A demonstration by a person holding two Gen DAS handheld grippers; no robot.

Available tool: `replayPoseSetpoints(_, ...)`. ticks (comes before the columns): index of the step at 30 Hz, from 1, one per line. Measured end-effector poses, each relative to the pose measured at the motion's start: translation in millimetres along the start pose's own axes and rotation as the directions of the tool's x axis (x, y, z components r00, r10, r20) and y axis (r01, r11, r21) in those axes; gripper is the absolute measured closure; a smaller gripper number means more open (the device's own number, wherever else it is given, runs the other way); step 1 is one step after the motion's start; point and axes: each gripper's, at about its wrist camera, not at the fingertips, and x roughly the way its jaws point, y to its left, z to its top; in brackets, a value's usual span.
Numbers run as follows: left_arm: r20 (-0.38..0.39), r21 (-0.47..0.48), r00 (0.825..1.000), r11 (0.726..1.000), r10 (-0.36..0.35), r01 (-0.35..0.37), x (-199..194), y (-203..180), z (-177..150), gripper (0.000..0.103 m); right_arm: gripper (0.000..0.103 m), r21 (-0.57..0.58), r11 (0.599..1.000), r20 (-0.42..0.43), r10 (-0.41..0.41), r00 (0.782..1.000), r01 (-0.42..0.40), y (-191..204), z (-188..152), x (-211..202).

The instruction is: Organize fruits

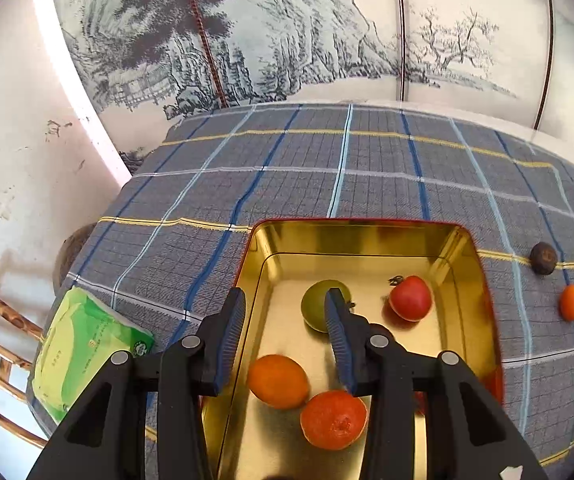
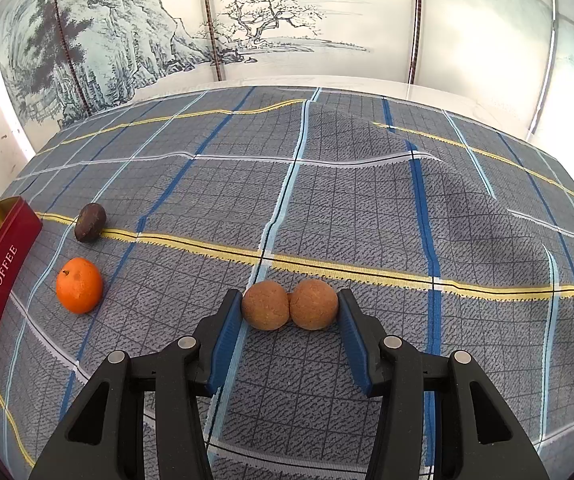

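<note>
Right tool (image 2: 291, 306) clamps two round brown fruits (image 2: 290, 304) on the checked table (image 2: 367, 208); left tool (image 1: 285, 320), open and empty, hangs over the gold tin (image 1: 359, 236), their likely destination

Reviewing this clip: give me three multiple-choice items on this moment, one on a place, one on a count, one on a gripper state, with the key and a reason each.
1. Where is the round green fruit?
A. on the cloth
B. in the gold-lined red tin
C. on the green packet

2. How many fruits lie in the tin?
A. two
B. four
C. six

3. What is the right gripper doing?
A. closed on the two round brown fruits
B. empty, open
C. holding the orange mandarin

Key: B, tin walls surround it; B, green, red, two orange; A, pads press both brown fruits.
</note>
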Motion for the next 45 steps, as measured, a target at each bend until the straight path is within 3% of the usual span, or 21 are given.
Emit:
replayPoseSetpoints(7,0.105,0.014,0.994,0.999,0.043,-0.044,-44,-19,-26,0.047,0.054,0.000,1.000,0.000,-0.001,1.000,0.001,0,0,0)
replayPoseSetpoints(10,0.138,-0.002,0.989,0.999,0.049,-0.049,-65,-26,-41,0.043,0.054,0.000,1.000,0.001,0.000,1.000,0.000,0,0,0)
replayPoseSetpoints(13,0.152,-0.048,0.987,0.998,0.055,-0.049,-81,-27,-50,0.033,0.054,-0.003,1.000,0.000,-0.006,1.000,0.006,0,0,0)
replayPoseSetpoints(18,0.145,-0.114,0.989,0.993,0.004,0.013,-99,-20,-58,0.032,0.054,-0.022,0.999,0.001,-0.027,1.000,0.027,4,-1,-2)
replayPoseSetpoints(25,0.174,-0.102,0.985,0.995,0.018,0.000,-118,-17,-65,0.025,0.054,-0.052,0.999,0.008,0.006,1.000,-0.006,26,-17,-24)
replayPoseSetpoints(34,0.174,-0.102,0.985,0.995,0.018,0.000,-122,-12,-78,0.023,0.054,-0.133,0.976,0.029,0.180,0.983,-0.175,93,-16,-69)
replayPoseSetpoints(45,0.146,-0.148,0.989,0.989,0.034,-0.012,-119,17,-99,0.019,0.054,-0.303,0.873,0.000,0.401,0.916,-0.383,212,-23,-112)
